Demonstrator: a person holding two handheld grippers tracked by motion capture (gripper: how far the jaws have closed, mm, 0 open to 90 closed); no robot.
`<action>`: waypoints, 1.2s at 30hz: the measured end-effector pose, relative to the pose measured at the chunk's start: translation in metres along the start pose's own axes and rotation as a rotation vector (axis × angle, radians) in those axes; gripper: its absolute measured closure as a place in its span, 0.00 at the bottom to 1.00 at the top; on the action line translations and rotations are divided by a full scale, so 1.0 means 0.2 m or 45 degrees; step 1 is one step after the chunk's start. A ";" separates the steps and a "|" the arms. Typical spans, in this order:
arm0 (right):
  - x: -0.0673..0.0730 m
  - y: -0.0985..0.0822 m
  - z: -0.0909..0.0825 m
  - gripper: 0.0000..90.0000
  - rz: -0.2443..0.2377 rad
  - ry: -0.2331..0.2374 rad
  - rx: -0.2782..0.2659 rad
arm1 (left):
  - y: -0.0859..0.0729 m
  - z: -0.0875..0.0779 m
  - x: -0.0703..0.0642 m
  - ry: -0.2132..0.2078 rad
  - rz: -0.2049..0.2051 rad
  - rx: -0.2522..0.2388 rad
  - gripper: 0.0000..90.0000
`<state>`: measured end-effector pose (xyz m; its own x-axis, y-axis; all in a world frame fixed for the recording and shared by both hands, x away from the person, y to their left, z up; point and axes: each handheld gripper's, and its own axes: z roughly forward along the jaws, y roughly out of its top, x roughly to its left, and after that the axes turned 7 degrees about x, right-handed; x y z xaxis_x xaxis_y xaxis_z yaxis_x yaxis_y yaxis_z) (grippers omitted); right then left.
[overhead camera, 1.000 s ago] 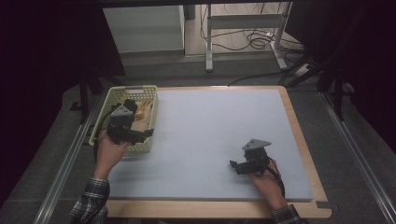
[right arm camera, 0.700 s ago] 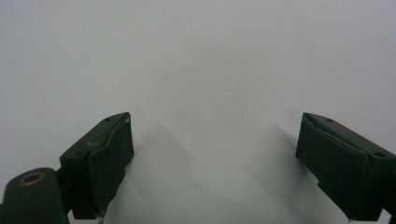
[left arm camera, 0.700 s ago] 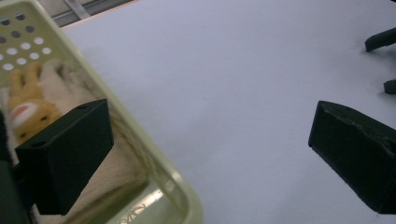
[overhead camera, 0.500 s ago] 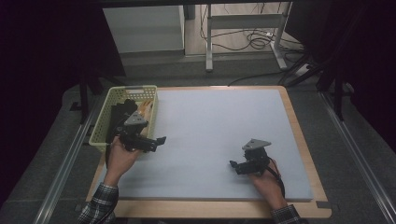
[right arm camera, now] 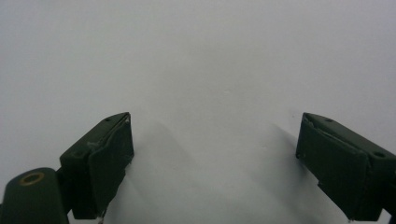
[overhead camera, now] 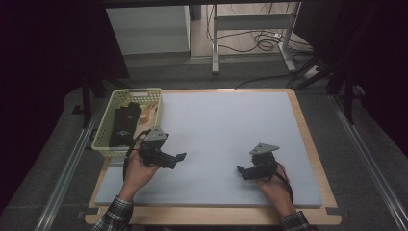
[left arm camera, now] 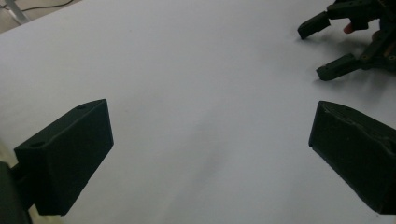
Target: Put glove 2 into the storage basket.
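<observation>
Since a second ago your left gripper (overhead camera: 179,157) has come out of the basket (overhead camera: 107,131) and now hangs over the mat (overhead camera: 226,125) near its left edge, jaws spread and holding nothing; your right gripper (overhead camera: 240,171) has not shifted, low over the mat toward its near right corner, also spread and empty. From the high view, the basket sits at the mat's far left corner, and in it lie dark folded cloth (overhead camera: 124,126) and a pale orange piece (overhead camera: 147,114) against the right wall. I judge both to be light, soft and limp, so they will sag and drag rather than lift as one; take the dark cloth by a folded edge or a bunched ridge near its middle, pinching through several layers, and expect the light basket to slide if the cloth snags on the mesh. What the orange piece is, I cannot tell. In the left gripper view, your jaws stand wide apart over bare mat (left arm camera: 196,93), with the right gripper (left arm camera: 322,49) at the upper right, its jaws apart too. In the right gripper view, both jaws stand wide over plain mat (right arm camera: 205,70), nothing between them.
</observation>
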<state>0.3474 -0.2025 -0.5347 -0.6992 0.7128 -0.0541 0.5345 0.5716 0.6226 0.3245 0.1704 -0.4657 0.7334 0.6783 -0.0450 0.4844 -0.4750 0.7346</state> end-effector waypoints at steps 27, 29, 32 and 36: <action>0.00 0.00 0.00 0.12 0.001 0.002 -0.001 | -0.14 0.18 -0.13 -0.064 0.037 0.056 0.00; 0.00 0.00 0.00 0.12 0.001 0.002 -0.001 | -0.15 0.19 -0.13 -0.063 0.036 0.062 0.00; 0.00 0.00 0.00 0.12 0.001 0.002 -0.001 | -0.17 0.20 -0.13 -0.061 0.033 0.076 0.00; 0.00 0.00 0.00 0.12 0.001 0.002 -0.001 | -0.19 0.22 -0.13 -0.059 0.032 0.103 0.00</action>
<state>0.3475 -0.2025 -0.5348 -0.6997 0.7125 -0.0528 0.5345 0.5710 0.6231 0.3088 0.1466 -0.5218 0.7662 0.6398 -0.0604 0.5013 -0.5363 0.6790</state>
